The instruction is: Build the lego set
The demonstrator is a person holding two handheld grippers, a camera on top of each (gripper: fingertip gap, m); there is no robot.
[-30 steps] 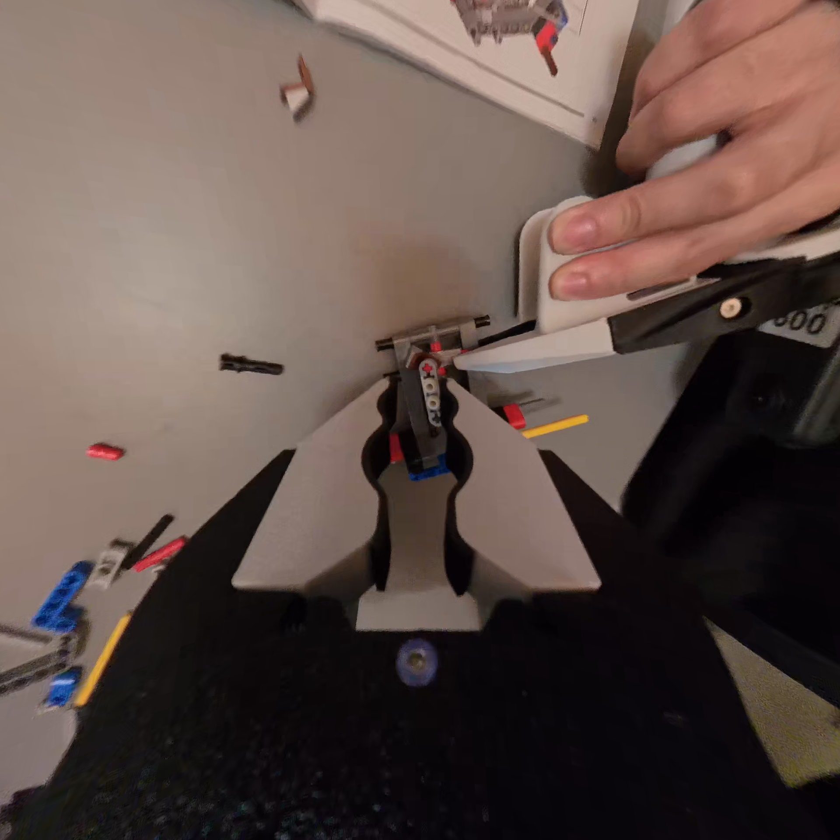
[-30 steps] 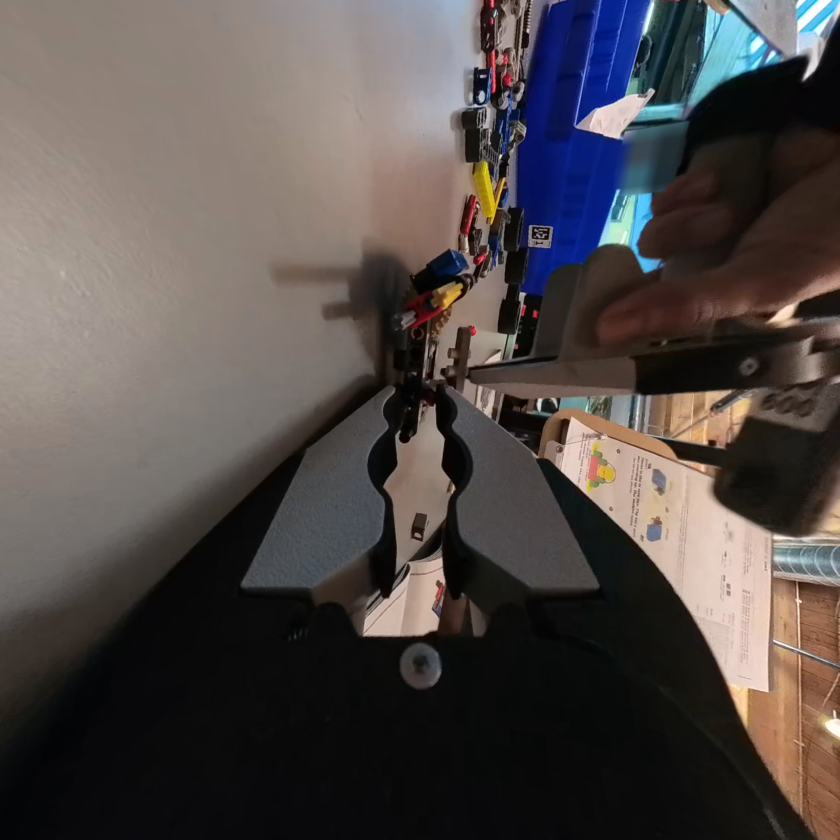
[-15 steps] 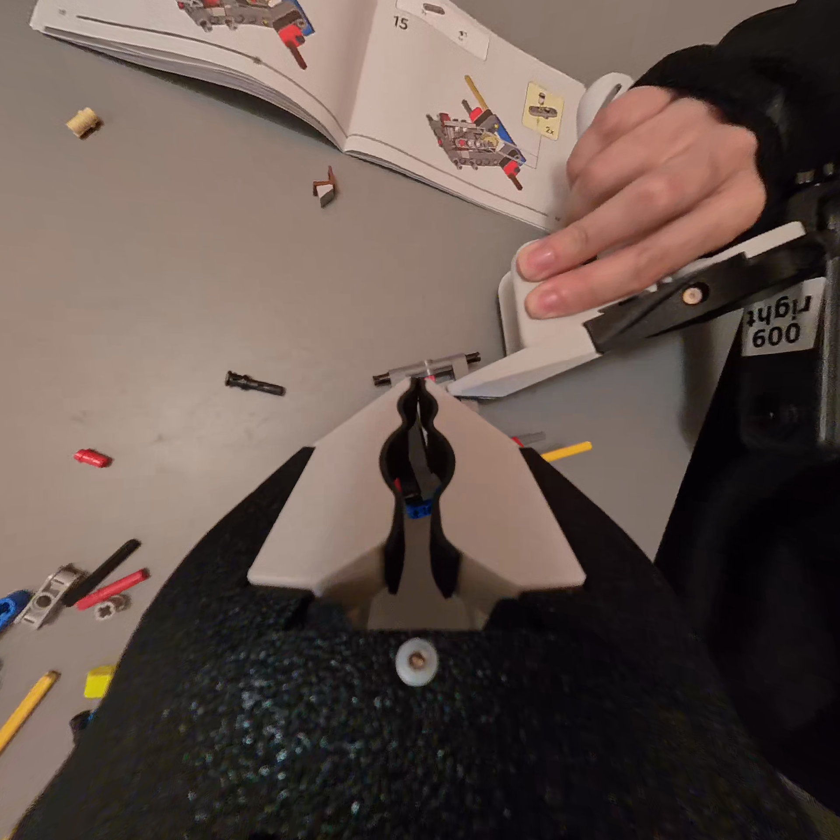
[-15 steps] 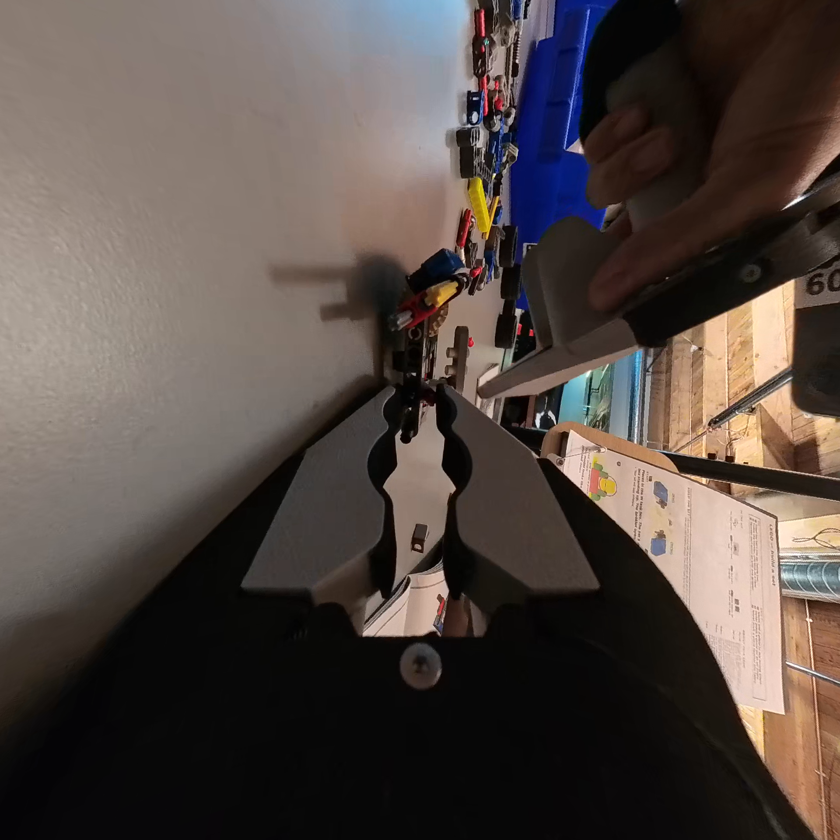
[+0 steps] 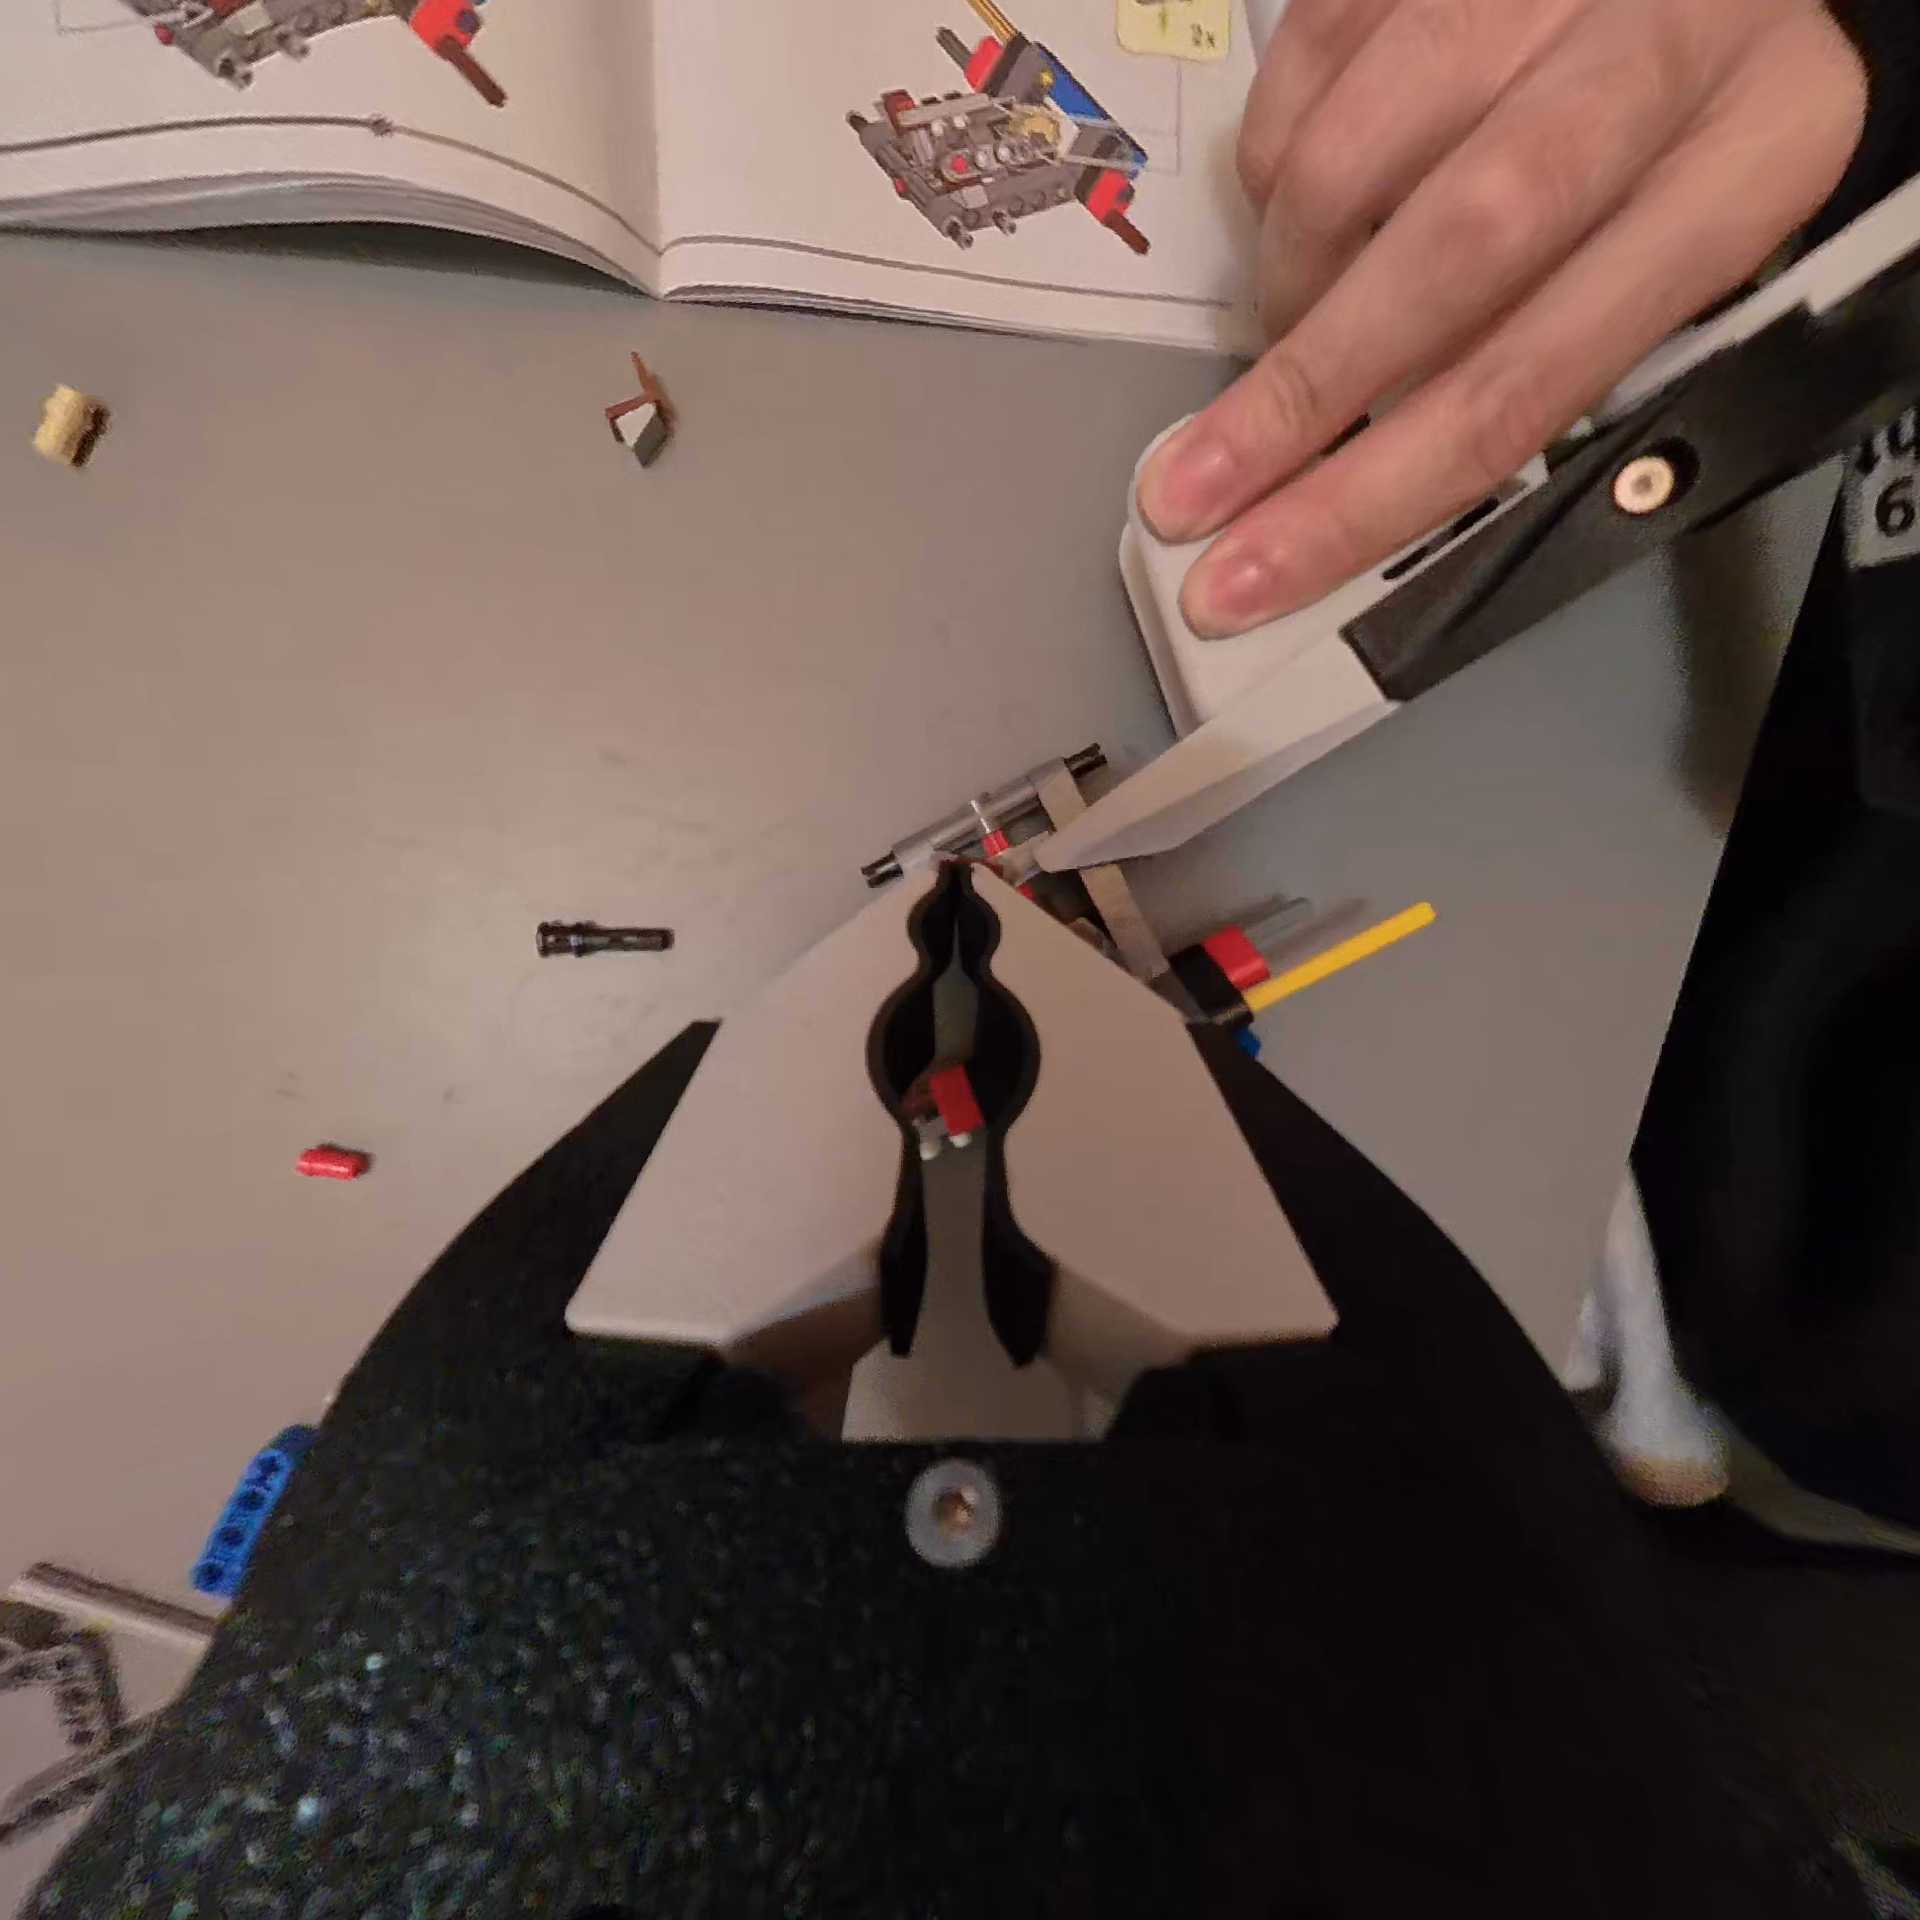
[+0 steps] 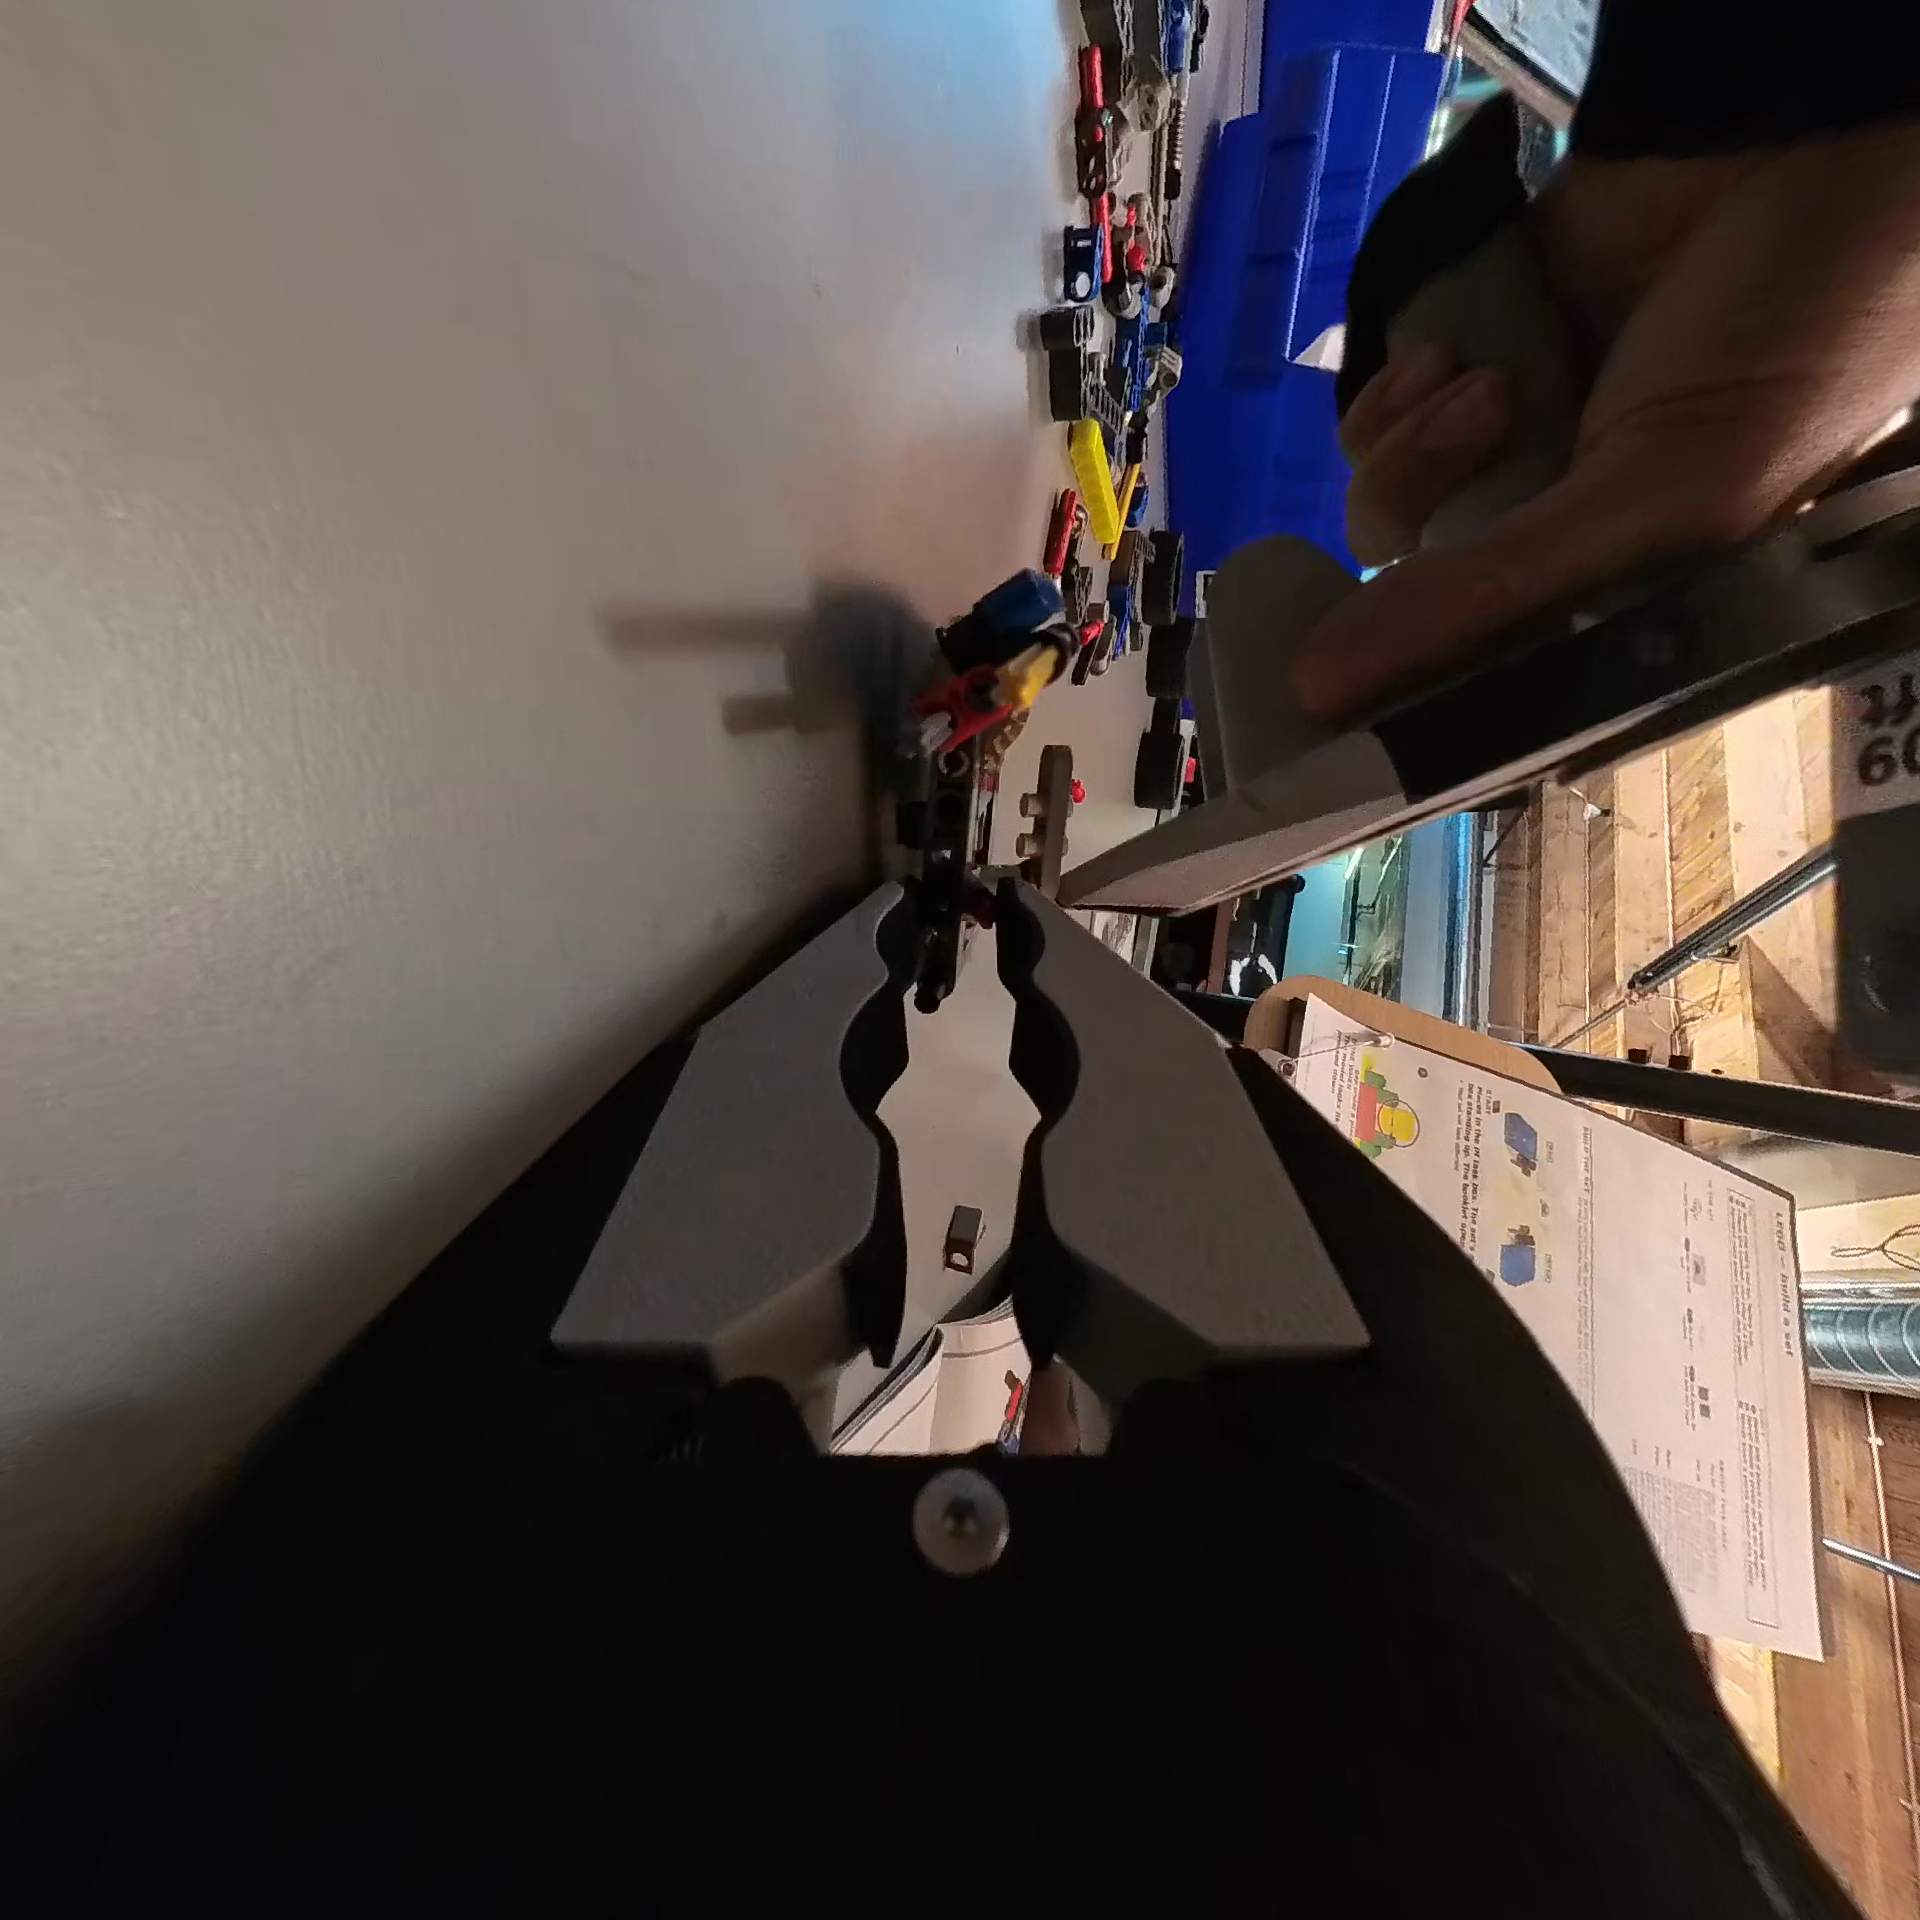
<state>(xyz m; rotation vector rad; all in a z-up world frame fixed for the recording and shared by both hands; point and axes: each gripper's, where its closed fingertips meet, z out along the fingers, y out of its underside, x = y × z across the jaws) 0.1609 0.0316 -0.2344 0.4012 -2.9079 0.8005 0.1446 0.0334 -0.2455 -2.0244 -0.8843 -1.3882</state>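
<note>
Both claws pinch the lego assembly (image 5: 1049, 831) mid-table (image 5: 416, 675), booklet (image 5: 727, 156) beyond.

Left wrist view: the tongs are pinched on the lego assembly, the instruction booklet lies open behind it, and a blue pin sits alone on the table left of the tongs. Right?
Not quite: in the left wrist view that lone pin is black, not blue. The rest stands: left tongs pinched on the lego assembly, instruction booklet open behind.
</note>
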